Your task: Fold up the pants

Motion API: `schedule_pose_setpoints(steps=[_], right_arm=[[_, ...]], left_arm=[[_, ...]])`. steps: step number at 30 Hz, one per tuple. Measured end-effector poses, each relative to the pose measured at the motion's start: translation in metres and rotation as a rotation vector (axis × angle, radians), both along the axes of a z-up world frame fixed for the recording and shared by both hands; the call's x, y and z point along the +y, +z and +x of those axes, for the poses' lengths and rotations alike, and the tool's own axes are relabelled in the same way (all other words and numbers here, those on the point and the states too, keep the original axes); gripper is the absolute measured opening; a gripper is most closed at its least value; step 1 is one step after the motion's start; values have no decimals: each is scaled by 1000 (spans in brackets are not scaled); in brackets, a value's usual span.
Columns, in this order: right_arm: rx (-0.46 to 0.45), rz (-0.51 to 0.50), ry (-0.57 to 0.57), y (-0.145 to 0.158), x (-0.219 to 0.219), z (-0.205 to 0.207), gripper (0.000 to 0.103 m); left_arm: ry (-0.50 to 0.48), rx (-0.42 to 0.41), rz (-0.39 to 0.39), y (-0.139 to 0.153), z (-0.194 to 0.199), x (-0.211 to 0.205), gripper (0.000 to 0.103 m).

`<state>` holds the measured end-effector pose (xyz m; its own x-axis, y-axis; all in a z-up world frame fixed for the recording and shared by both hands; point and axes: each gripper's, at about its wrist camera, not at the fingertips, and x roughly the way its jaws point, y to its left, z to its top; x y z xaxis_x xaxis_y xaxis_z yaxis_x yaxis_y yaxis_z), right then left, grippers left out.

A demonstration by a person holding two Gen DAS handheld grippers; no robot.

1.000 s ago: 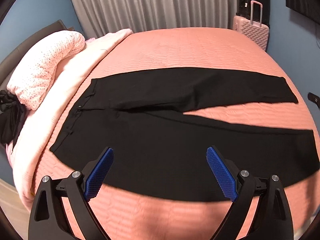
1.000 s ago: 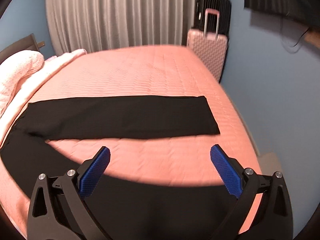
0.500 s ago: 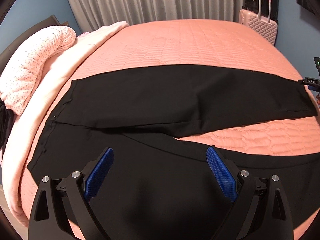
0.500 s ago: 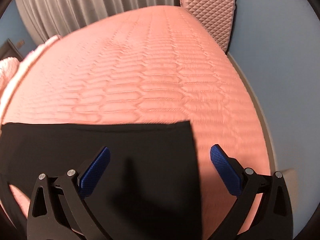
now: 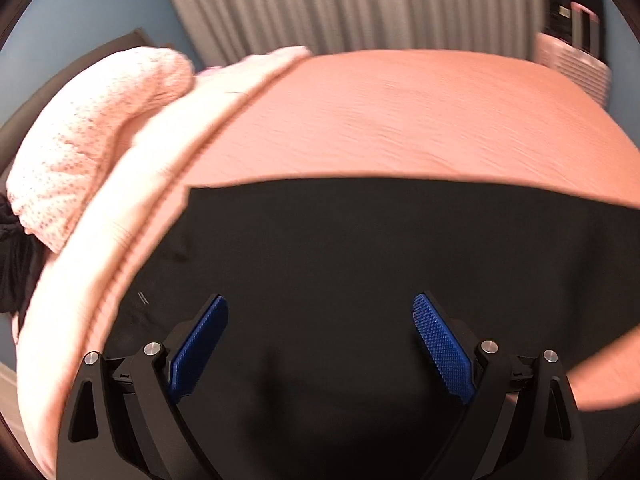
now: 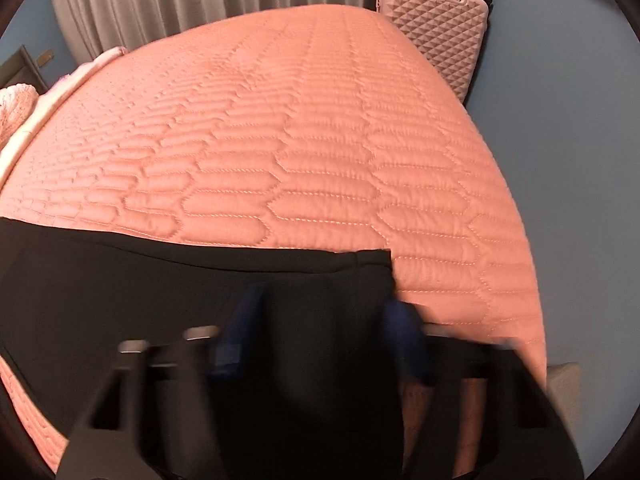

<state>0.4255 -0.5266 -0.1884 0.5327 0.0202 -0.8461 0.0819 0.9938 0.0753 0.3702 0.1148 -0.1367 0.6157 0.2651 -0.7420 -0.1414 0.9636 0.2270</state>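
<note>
My left gripper (image 5: 320,354): wide open, holding nothing. Its two blue pads (image 5: 198,348) sit low over the pants.
My right gripper (image 6: 320,336): all blurry. The blue pads look closer together, with the leg end of the pants between them. I cannot tell if it is pinching the cloth yet.
Pants (image 5: 360,260): black, lying flat on the bed. In my left view they fill the space right under my gripper. In my right view the leg end (image 6: 360,276) stops near the right side of the bed.
Bed (image 6: 300,140): big, with a pink stitched cover. It goes on far past the pants.
Blanket (image 5: 132,208): light pink, lying along the left side of the bed, touching the top end of the pants.
Pillow (image 5: 92,132): pink with dots, on top of the blanket.
Suitcase (image 6: 436,28): pink, standing past the far right corner of the bed.
Curtain (image 5: 340,4): gray, behind the bed.
</note>
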Motion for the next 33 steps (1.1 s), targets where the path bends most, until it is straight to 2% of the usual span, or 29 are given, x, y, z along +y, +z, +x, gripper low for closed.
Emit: schedule_pose_setpoints(steps=[2, 4, 6, 8, 11, 12, 13, 14, 16, 17, 20, 25, 30, 33], right_arm=[[10, -33, 14, 1, 9, 2, 17], [19, -46, 5, 1, 12, 4, 16], [18, -43, -5, 1, 10, 1, 16], [13, -55, -17, 1, 13, 1, 16], [7, -74, -38, 0, 18, 4, 17], [5, -79, -46, 0, 19, 3, 17], [5, -81, -49, 0, 19, 2, 17], [6, -84, -56, 0, 20, 2, 17], [9, -89, -71, 1, 22, 4, 17], [11, -94, -79, 3, 24, 3, 17], [2, -113, -63, 14, 34, -3, 9], [-127, -57, -38, 72, 41, -45, 6], [-259, -14, 60, 150, 56, -143, 6], [-289, -31, 110, 178, 60, -215, 6]], left_arm=[[70, 9, -23, -2, 42, 55, 92], [155, -4, -13, -3, 75, 102, 92], [197, 11, -4, -9, 108, 144, 92], [225, 73, -37, -24, 142, 184, 92], [244, 127, -102, -44, 179, 220, 90], [236, 138, -114, -48, 184, 224, 85], [208, 162, -133, -55, 191, 226, 74], [176, 161, -170, -58, 193, 226, 48], [160, 166, -167, -56, 196, 220, 37], [150, 174, -155, -55, 197, 217, 28], [117, 165, -147, -39, 182, 211, 15], [58, 53, -242, 28, 117, 219, 14], [0, -29, -322, 103, 8, 220, 14], [-11, -46, -335, 132, -63, 228, 14]])
